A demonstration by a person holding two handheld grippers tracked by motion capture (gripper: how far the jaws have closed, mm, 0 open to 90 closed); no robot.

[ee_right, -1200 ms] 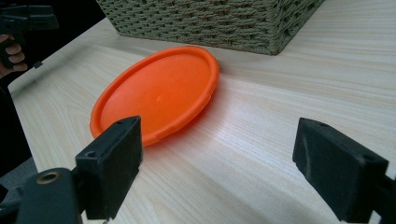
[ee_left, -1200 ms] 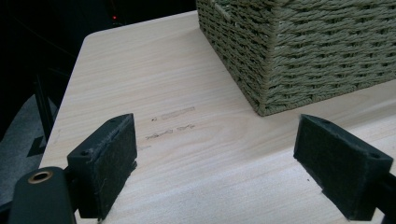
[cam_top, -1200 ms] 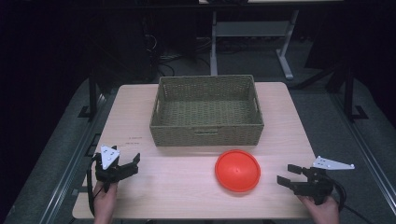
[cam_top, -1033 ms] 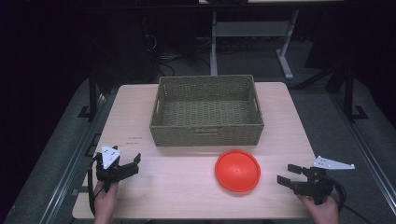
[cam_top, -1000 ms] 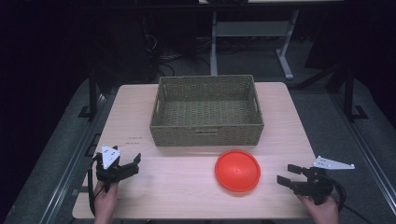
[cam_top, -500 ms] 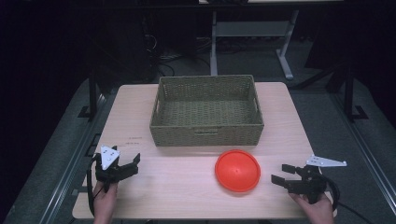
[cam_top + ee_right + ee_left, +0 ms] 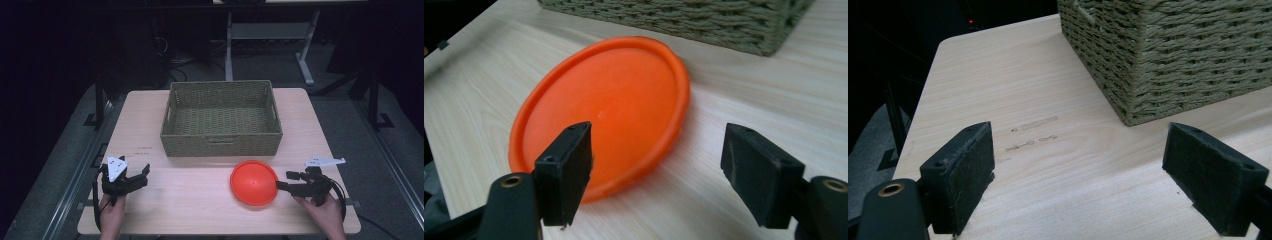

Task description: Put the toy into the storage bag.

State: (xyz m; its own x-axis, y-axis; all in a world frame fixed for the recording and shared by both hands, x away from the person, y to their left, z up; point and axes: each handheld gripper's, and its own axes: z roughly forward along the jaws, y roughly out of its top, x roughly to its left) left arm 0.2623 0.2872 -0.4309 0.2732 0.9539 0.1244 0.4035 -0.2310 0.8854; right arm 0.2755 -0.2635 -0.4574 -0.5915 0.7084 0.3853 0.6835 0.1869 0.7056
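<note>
Wicker basket (image 7: 222, 118) (empty) on table (image 7: 150, 135)

Bright table, dark surroundings, soft shadows, slight blur.

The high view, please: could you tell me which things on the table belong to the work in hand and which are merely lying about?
In the work:
- orange disc, with the right claw reaching for its rim, jaws open and just narrowing, not yet touching.

Lying about:
- woven basket, empty, behind the disc.
- left claw, open and idle on the table.
</note>
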